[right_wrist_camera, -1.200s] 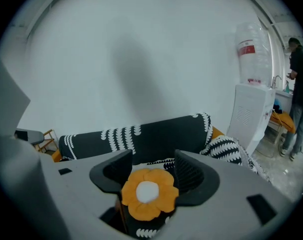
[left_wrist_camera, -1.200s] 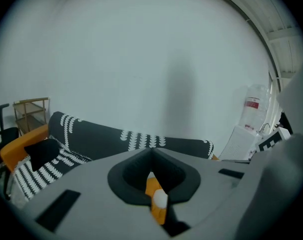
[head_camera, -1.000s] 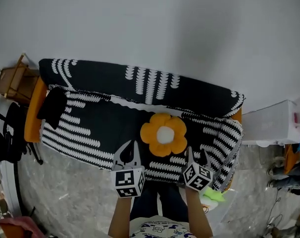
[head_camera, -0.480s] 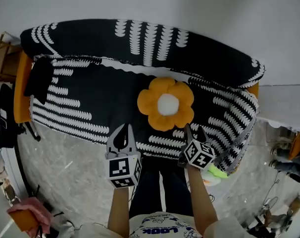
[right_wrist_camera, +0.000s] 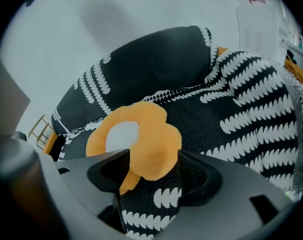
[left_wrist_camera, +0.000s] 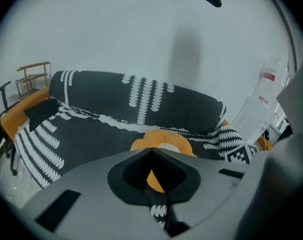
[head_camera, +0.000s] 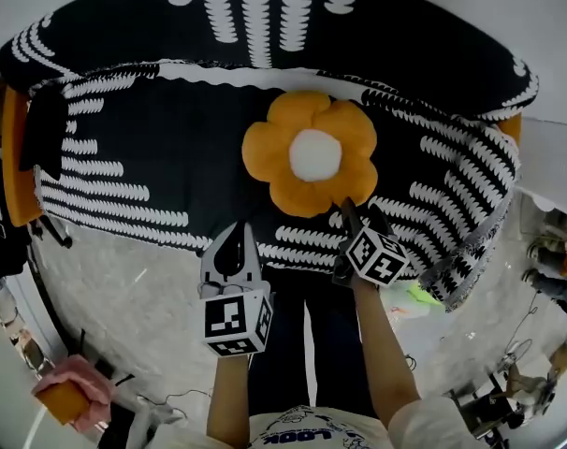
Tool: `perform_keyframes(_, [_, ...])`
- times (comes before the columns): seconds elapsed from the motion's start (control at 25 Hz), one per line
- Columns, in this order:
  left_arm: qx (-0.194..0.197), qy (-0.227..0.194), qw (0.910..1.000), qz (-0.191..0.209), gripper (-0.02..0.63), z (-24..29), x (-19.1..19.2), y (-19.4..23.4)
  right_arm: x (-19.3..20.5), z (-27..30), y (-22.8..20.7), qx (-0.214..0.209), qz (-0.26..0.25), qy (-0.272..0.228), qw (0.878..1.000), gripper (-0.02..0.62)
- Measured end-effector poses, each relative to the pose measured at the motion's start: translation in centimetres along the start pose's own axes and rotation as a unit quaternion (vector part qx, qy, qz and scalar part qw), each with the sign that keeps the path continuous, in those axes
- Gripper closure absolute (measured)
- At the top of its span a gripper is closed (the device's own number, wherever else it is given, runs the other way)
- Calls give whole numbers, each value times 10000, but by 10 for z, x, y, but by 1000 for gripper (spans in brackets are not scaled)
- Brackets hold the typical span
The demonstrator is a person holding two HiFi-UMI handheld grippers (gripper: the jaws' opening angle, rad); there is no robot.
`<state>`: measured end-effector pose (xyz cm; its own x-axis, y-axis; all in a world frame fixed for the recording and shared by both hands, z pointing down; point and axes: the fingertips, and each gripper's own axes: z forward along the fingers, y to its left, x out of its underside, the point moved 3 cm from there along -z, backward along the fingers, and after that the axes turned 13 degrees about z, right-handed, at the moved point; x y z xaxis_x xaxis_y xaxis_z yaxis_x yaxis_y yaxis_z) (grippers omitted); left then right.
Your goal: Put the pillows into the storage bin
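Orange flower pillow (head_camera: 309, 153) lies on striped sofa (head_camera: 152, 157) seat. Right claw (head_camera: 358, 211) jaws opening, pillow's near petal between them, unclamped. Left claw (head_camera: 237, 232) jaws together, empty, at sofa's front edge.

Flower pillow (head_camera: 310, 152): plush, orange rounded petals around a white round centre. Lies flat, face up, on striped black-and-white sofa seat (head_camera: 124, 148), at about 12 o'clock from head view centre. Its 5 o'clock petal reaches toward the seat's front edge.
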<state>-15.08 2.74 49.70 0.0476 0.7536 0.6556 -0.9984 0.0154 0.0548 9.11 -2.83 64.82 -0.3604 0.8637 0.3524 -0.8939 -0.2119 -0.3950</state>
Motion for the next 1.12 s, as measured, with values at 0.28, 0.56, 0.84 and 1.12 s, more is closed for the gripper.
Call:
perform_keyframes(0.28, [187,245,9995,12,592,28,35,-34,6,45,-30,-419,577,103,9974,230])
perform_keyframes(0.56, [270,451,9986,34,592,38,52,-47,9,59,-31,-1223,1028,434,9862,287])
perform_keyframes(0.84, [251,342,9991,8,592,28,40,-45,-10,32,-14,-1332,870,128,9872,409])
perform_keyframes(1.12, [111,-43,9999,28,592,-2,2,-24,-40,-21,47,-1588,565,-317,9852,472])
